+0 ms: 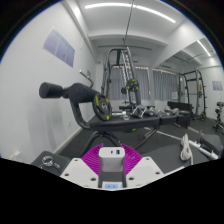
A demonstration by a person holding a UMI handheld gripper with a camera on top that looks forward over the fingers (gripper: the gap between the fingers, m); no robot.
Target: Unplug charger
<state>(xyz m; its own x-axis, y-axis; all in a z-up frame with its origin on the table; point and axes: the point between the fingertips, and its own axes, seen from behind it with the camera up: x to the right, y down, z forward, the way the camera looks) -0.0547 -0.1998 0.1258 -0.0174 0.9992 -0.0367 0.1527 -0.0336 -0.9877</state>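
Black padded exercise-machine handle (62, 92) off to the left, beside a yellow-centred black weight plate (98, 103); black metal rack frame (128, 80) beyond. Nearest, small white plastic charger block (111, 153) pinched between the magenta pads (99, 160) of the handheld two-finger gripper (111, 168), closed on it. Further right, white cable (188, 150) hanging loose

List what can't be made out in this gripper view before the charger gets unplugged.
- Socket or power strip: none can be found in the gripper view.
- White charger: held between the gripper pads; its prongs and underside are hidden by the fingers.
- White cable beyond the fingers: its far end is too small to trace.
- Gym machines behind: details are too small to tell.
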